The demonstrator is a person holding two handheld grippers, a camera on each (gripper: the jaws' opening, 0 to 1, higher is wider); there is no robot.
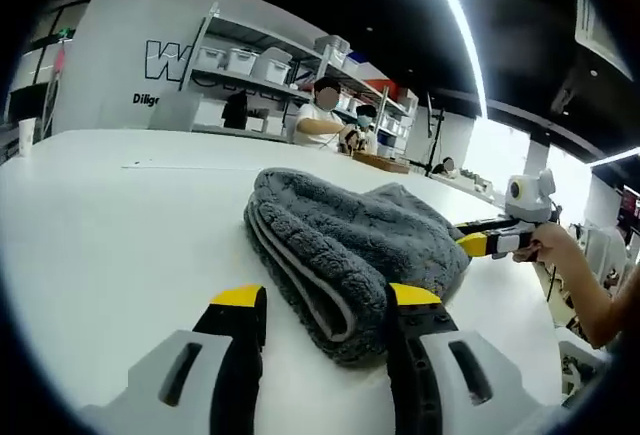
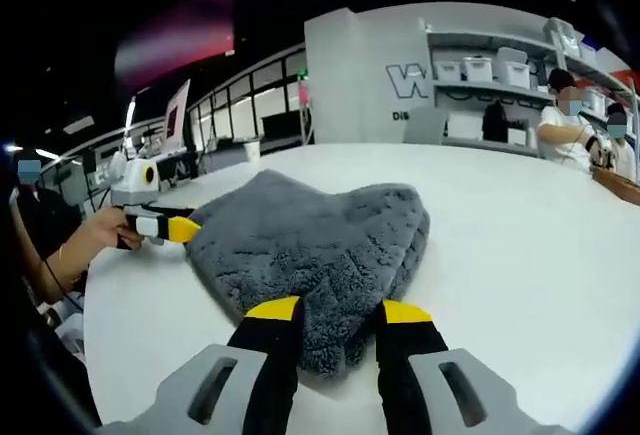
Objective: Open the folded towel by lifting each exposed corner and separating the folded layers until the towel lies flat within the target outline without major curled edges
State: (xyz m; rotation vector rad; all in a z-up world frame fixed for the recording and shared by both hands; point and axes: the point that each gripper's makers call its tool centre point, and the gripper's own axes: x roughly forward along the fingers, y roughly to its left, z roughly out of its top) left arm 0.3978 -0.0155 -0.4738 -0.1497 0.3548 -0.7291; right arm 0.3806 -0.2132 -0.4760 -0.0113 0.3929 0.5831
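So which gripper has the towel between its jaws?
The right gripper: a towel corner lies between its open jaws. The left gripper straddles the folded edge.

White table (image 1: 120, 225), shelves w/ bins (image 1: 250, 60), seated people (image 1: 322, 120), ceiling light strip (image 1: 455, 25)

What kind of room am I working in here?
Probably a workshop or lab: a big white table, shelves stacked with storage bins, ceiling strip lights, and people working at a bench behind the towel.

Your left gripper view looks low and close across the folded grey plush towel (image 1: 350, 255) on the round white table (image 1: 110, 225); your right gripper view faces it from the opposite edge, sharing both.
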